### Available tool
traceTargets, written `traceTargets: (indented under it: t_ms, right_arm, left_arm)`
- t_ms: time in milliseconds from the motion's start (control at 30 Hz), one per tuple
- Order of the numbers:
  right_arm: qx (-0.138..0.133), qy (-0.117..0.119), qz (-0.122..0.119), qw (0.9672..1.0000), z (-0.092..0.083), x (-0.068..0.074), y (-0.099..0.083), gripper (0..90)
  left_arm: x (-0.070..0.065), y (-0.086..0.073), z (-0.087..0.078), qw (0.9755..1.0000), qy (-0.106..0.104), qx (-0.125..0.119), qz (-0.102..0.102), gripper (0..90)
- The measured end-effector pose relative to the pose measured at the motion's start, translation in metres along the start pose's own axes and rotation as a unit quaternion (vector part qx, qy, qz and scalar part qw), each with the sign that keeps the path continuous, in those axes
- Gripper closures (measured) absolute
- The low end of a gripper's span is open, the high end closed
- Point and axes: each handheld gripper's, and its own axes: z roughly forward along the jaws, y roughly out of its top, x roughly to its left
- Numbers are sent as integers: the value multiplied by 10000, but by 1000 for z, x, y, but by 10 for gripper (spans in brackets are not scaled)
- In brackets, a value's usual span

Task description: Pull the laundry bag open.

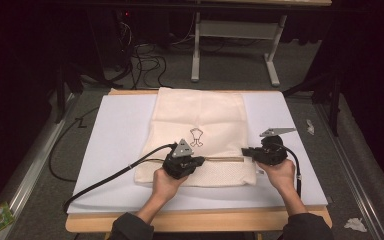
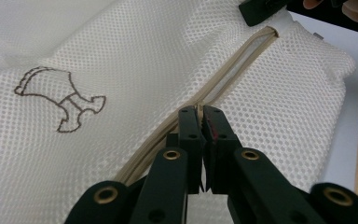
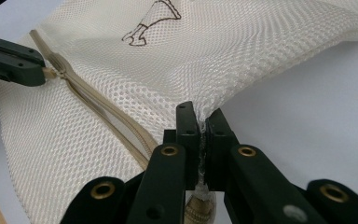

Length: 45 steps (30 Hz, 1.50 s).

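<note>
A cream mesh laundry bag with a beige zipper (image 1: 200, 137) lies flat in the middle of the white-covered tabletop (image 1: 115, 130), its zipper running parallel to the near edge. The left tongs (image 2: 200, 112) are clamped on the zipper pull partway along. The right tongs (image 3: 201, 116) pinch the bag's mesh at the zipper's right end.

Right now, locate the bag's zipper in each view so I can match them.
High view: zipper runs level between the two grippers.
Left gripper view: diagonal, from the shut jaws to upper right.
Right gripper view: upper left down to the jaws.
Shared landmark: brown outline drawing.
</note>
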Motion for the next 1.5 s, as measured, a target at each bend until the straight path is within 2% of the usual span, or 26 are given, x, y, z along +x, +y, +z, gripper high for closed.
traceTargets:
  t_ms: [400,500,900,1167,1500]
  right_arm:
    - [-21,-3,31,10000,2,-1,1,883]
    - [-11,-17,-24,10000,1,-1,2,883]
    - [-36,8,1,10000,2,-1,1,881]
    - [16,12,4,10000,3,-6,-1,880]
    - [50,8,-20,10000,4,-4,0,880]
  left_arm:
    - [4,-2,-9,10000,22,-31,-43,871]
    - [4,-2,-10,10000,49,-38,-18,871]
    - [10,-6,-17,9999,72,-100,-112,870]
    - [13,-8,-23,9997,105,-129,-162,870]
    - [14,-10,-27,9997,116,-149,-173,870]
